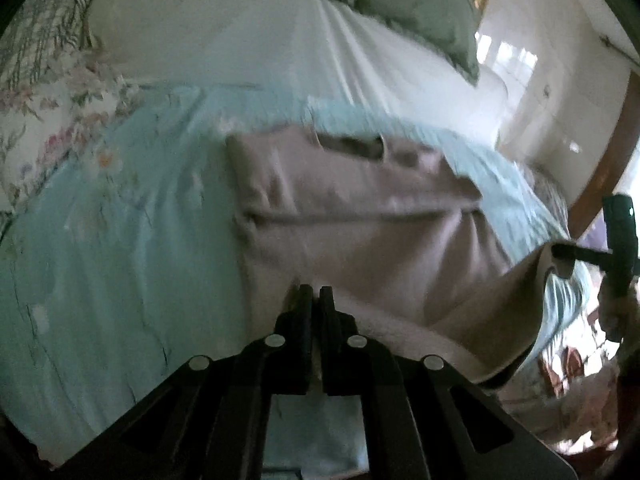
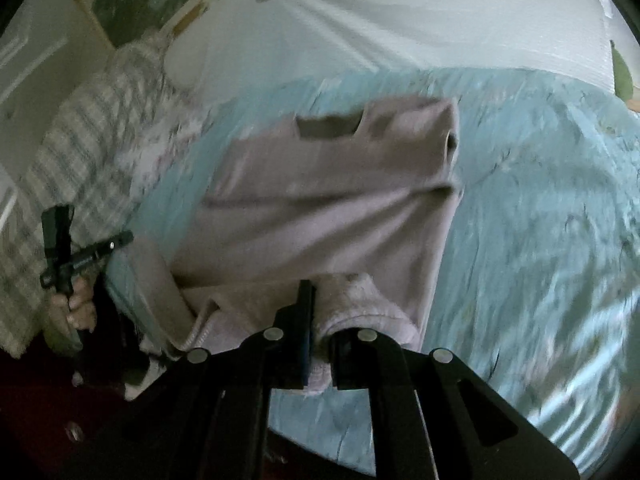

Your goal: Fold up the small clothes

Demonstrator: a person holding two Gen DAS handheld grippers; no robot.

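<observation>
wrist cams: angled down, close | shared: sweater point(image 1: 360, 216), blurred

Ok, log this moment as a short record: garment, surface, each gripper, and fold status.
garment: pinkish-beige sweatshirt, neck opening at the far end
surface: light blue floral bedspread on a bed
left gripper: jaws shut on the sweatshirt's near hem
right gripper: jaws shut on the hem's ribbed corner
fold status: near hem lifted off the bedspread, far part lying flat; not yet folded over
image quality: motion blur

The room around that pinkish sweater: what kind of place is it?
Most likely a bedroom: the pale pink sweater lies on a light blue floral quilt over a white bedsheet, with a grey-green pillow beyond.
</observation>
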